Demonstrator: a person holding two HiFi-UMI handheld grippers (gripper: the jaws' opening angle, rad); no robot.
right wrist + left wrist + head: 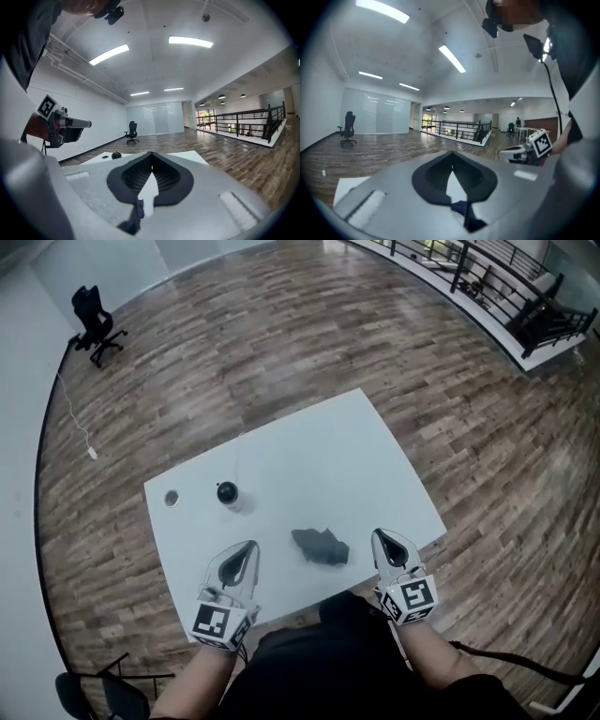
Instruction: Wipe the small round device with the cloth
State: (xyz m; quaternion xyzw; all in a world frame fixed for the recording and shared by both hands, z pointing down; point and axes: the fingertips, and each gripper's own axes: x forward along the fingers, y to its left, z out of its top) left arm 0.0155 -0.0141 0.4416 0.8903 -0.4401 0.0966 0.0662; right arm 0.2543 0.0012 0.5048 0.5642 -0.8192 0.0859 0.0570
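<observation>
Though crumpled, cloth [321,547] on table [328,456]

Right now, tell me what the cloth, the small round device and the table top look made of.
Cloth: soft fabric, dark grey and matte; it lies crumpled in loose folds.
Small round device: probably hard plastic, black; too small to judge its finish.
Table top: likely laminate or painted board; white, smooth and even, with straight edges.
</observation>
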